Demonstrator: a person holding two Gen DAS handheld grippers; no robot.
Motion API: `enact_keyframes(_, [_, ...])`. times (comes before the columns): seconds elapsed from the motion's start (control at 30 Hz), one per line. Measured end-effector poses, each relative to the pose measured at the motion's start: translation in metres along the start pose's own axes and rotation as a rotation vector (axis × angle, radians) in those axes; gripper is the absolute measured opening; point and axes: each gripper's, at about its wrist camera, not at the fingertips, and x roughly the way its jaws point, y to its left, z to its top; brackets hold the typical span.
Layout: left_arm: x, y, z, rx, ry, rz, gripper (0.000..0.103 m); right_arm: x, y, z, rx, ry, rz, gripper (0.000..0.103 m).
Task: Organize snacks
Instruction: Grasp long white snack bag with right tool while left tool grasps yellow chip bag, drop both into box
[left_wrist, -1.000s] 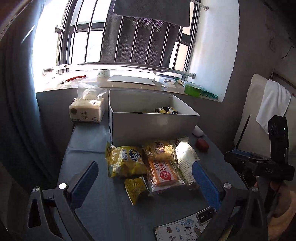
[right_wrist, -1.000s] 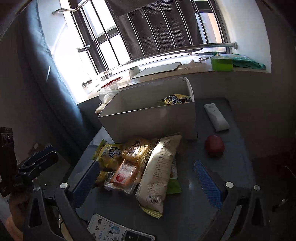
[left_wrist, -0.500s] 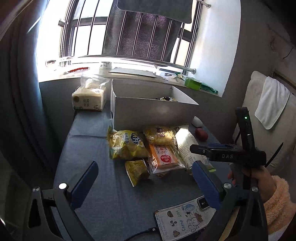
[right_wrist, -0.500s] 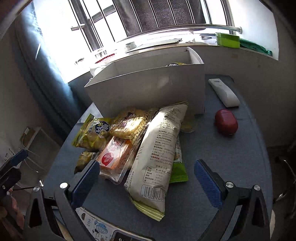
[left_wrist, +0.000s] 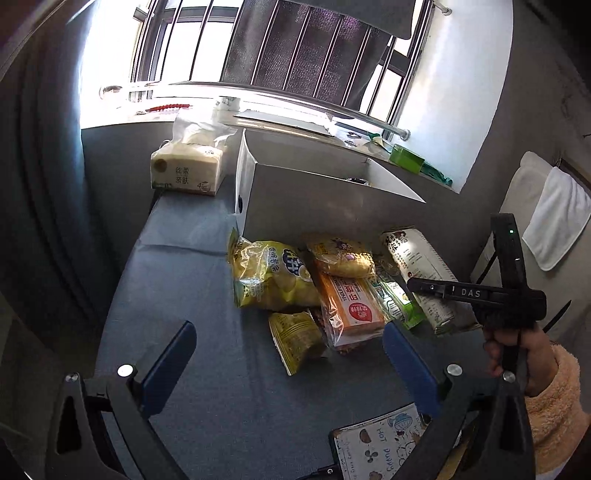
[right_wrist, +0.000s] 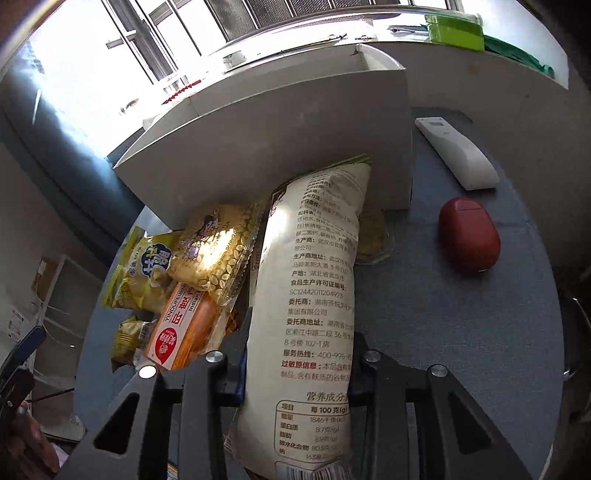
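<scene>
Several snack packs lie in front of a white box (left_wrist: 332, 199) on the grey-blue table (left_wrist: 177, 280). My right gripper (right_wrist: 299, 373) is shut on a long white snack bag (right_wrist: 314, 288), its fingers pressing both sides near the lower end; the bag also shows in the left wrist view (left_wrist: 424, 273). Beside it lie a yellow chip bag (left_wrist: 273, 273), a yellow peanut pack (left_wrist: 341, 254), an orange cracker pack (left_wrist: 351, 299) and a small yellow pack (left_wrist: 295, 336). My left gripper (left_wrist: 288, 354) is open and empty, hovering short of the small yellow pack.
A tissue pack (left_wrist: 188, 170) sits left of the box. A red case (right_wrist: 469, 236) and a white remote (right_wrist: 454, 151) lie right of the box. A phone with a cartoon case (left_wrist: 380, 446) lies at the table's near edge. The window sill (left_wrist: 295, 122) runs behind.
My right gripper moved forward and down onto the long white bag and closed on it. The left gripper drew back and shifted left, staying open.
</scene>
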Motion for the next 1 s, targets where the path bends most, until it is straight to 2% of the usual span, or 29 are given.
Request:
enact_keyframes(0.23, [0.055, 0.011, 0.028, -0.013, 0.075, 0.003, 0.103, -0.060, -0.008, -0.009, 0.040, -0.116, 0.123, 0.038])
enact_keyframes(0.33, [0.090, 0.016, 0.045, -0.003, 0.140, 0.014, 0.103, -0.078, -0.003, -0.014, 0.028, -0.142, 0.153, 0.038])
enact_keyframes(0.47, [0.139, 0.038, 0.055, -0.103, 0.243, -0.063, 0.101, -0.084, 0.007, -0.020, 0.030, -0.153, 0.206, 0.038])
enact_keyframes(0.5, [0.148, 0.041, 0.055, -0.117, 0.263, -0.079, 0.097, -0.086, 0.008, -0.021, 0.023, -0.157, 0.210, 0.038])
enact_keyframes(0.53, [0.155, 0.040, 0.054, -0.103, 0.280, -0.097, 0.079, -0.088, 0.009, -0.023, 0.012, -0.162, 0.206, 0.038])
enact_keyframes(0.57, [0.155, 0.037, 0.053, -0.071, 0.267, -0.098, 0.065, -0.089, 0.011, -0.024, 0.003, -0.164, 0.199, 0.038])
enact_keyframes(0.6, [0.155, 0.035, 0.053, -0.062, 0.267, -0.109, 0.057, -0.088, 0.012, -0.025, -0.005, -0.162, 0.198, 0.038])
enact_keyframes(0.7, [0.139, 0.037, 0.053, -0.066, 0.215, -0.129, 0.043, -0.084, 0.008, -0.026, 0.013, -0.152, 0.215, 0.038])
enact_keyframes(0.9, [0.077, 0.032, 0.065, -0.038, 0.041, -0.122, 0.027, -0.081, 0.004, -0.020, 0.017, -0.168, 0.213, 0.038])
enact_keyframes(1.0, [0.043, 0.023, 0.081, -0.006, -0.052, -0.123, 0.027, -0.082, 0.006, -0.008, 0.002, -0.184, 0.219, 0.038])
